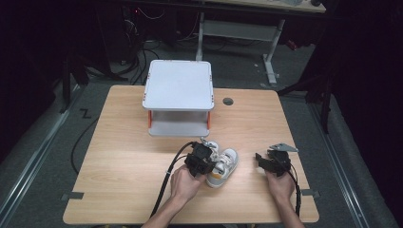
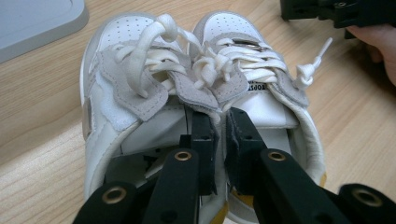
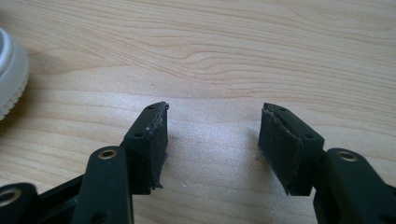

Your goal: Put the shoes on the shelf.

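A pair of small white sneakers [image 1: 224, 164] with grey suede patches, white laces and yellow heels lies side by side near the table's front middle. My left gripper [image 1: 202, 159] reaches into them from behind. In the left gripper view, its jaws [image 2: 218, 119] are shut on the two inner collar walls, between the left sneaker [image 2: 116, 88] and the right sneaker [image 2: 266, 88]. My right gripper [image 1: 261, 159] rests to the right of the shoes, apart from them. In the right gripper view it [image 3: 212, 126] stands open over bare wood, with a white sole edge [image 3: 9, 79] at the far left.
A grey two-level stand [image 1: 178, 90] with orange posts sits at the table's back middle, just beyond the shoes, and its corner [image 2: 32, 18] appears in the left gripper view. A round cable hole [image 1: 228, 101] lies to its right. The wooden table [image 1: 119, 156] ends close behind both hands.
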The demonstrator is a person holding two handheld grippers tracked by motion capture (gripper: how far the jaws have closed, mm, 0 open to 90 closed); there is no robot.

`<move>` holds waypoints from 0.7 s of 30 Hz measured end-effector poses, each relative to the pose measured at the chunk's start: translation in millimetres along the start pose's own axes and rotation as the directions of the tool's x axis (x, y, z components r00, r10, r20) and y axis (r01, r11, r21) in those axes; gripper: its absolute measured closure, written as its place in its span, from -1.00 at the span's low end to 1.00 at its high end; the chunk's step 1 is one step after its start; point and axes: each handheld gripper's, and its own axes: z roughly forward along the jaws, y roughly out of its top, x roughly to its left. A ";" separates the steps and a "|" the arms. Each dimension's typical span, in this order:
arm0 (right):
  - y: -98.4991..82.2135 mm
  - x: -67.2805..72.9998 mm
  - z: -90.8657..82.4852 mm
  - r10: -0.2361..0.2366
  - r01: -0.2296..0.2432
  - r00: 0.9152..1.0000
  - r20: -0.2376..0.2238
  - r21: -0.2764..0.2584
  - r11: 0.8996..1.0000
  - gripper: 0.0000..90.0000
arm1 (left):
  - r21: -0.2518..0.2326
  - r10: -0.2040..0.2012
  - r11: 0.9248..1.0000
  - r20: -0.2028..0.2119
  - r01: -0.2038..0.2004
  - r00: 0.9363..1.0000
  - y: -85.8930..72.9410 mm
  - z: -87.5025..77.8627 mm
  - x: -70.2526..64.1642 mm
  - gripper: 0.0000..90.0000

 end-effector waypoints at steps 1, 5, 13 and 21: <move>0.0 0.0 0.0 0.000 0.000 1.000 0.000 0.000 1.000 -0.05 | -0.002 0.004 1.000 0.005 -0.004 1.000 -0.4 -1.5 -0.2 0.84; 0.0 0.0 0.0 0.000 0.000 1.000 0.000 0.000 1.000 -0.06 | -0.014 0.010 1.000 0.010 -0.010 1.000 -2.2 -8.4 -1.1 0.84; 0.0 0.1 0.0 -0.001 0.001 1.000 0.000 0.000 1.000 -0.06 | -0.032 0.019 0.999 0.011 -0.018 1.000 -4.0 -23.5 1.5 0.84; 0.0 0.1 0.0 -0.001 0.001 1.000 -0.001 0.001 1.000 -0.07 | -0.042 0.018 0.999 -0.006 -0.018 1.000 -7.1 -35.5 7.4 0.84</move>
